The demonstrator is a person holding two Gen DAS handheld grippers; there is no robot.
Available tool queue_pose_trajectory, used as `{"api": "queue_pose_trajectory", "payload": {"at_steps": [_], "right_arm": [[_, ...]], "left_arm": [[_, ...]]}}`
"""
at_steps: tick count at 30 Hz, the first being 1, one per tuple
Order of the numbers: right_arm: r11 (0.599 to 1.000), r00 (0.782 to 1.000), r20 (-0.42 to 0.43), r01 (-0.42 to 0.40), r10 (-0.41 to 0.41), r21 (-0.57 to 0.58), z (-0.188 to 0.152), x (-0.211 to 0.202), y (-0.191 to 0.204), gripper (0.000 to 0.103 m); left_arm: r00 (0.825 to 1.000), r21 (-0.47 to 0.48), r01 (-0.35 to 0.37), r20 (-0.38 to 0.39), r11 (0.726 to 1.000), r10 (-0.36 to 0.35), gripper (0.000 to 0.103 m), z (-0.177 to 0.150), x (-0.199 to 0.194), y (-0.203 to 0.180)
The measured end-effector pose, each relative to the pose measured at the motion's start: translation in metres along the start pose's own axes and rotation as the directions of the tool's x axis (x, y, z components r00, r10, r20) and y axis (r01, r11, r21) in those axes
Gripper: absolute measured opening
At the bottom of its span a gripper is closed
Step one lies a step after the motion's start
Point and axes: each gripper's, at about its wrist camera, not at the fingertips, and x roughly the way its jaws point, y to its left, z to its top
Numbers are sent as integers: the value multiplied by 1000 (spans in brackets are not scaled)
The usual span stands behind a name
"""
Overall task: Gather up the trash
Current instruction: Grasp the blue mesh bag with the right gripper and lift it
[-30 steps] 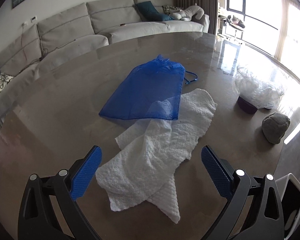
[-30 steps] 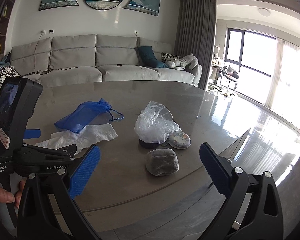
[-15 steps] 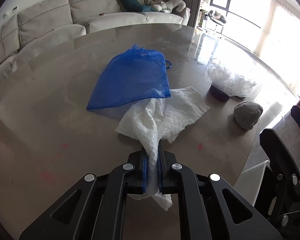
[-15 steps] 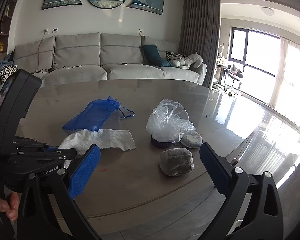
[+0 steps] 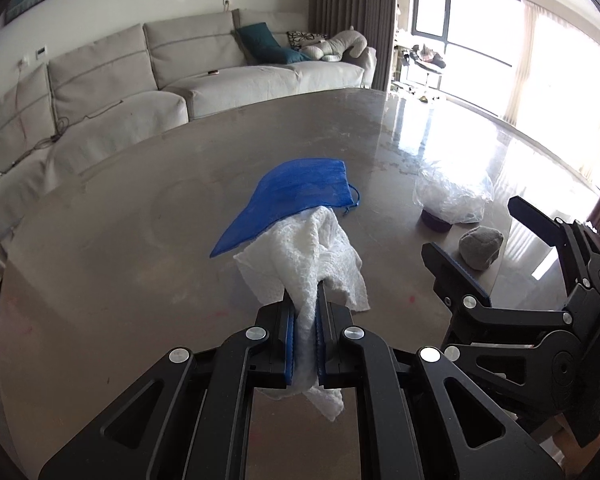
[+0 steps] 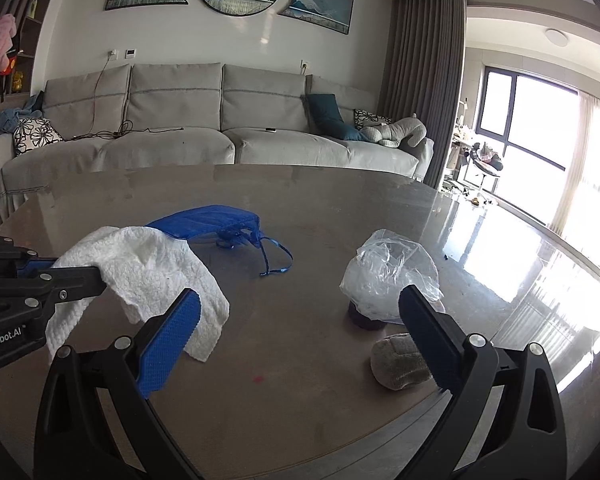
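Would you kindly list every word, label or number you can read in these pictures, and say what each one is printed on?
"enRobot.AI": white print on the black body of the left gripper, cut off by the left edge of the right wrist view, so its first letter is out of frame.
Nothing else in either view carries readable text.

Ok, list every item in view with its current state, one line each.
Left hand-held gripper: shut on the paper towel.
Right hand-held gripper: open, holding nothing.
Paper towel: pinched, draped, lifted off the table.
Blue mesh bag: flat on the table, drawstring loose.
Clear plastic bag: crumpled, on the table.
Grey pouch: lying on the table.
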Motion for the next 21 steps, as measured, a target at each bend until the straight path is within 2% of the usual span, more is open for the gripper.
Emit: {"api": "queue_pose_trajectory", "payload": {"at_steps": [6,10,13,16,19,20,21], "right_arm": [[989,1000,-12,3,-5,-149,13,29,31,99],[956,1000,-7,7,-9,-293,17,53,59,99],[903,1000,-3,14,-16,-430,18,71,81,99],[829,999,50,37,-11,-557,20,84,99,99],[775,996,86,38,21,-631,24,93,107,98],[774,997,77,25,31,-632,27,96,109,94],[782,997,53,-8,53,-624,29,99,108,71]], "left_arm": [[1000,-7,-7,-12,1000,7,8,-10,-7,20],[1000,-11,-18,-22,1000,17,8,-18,-8,31],[999,-20,-22,-37,1000,22,8,-18,-5,38],[999,-26,-28,-42,999,26,8,-18,-5,45],[998,-36,-32,-48,999,30,8,-19,-4,50],[998,-40,-35,-49,999,33,8,-19,-3,51],[998,-43,-36,-49,998,34,8,-19,-3,52]]}}
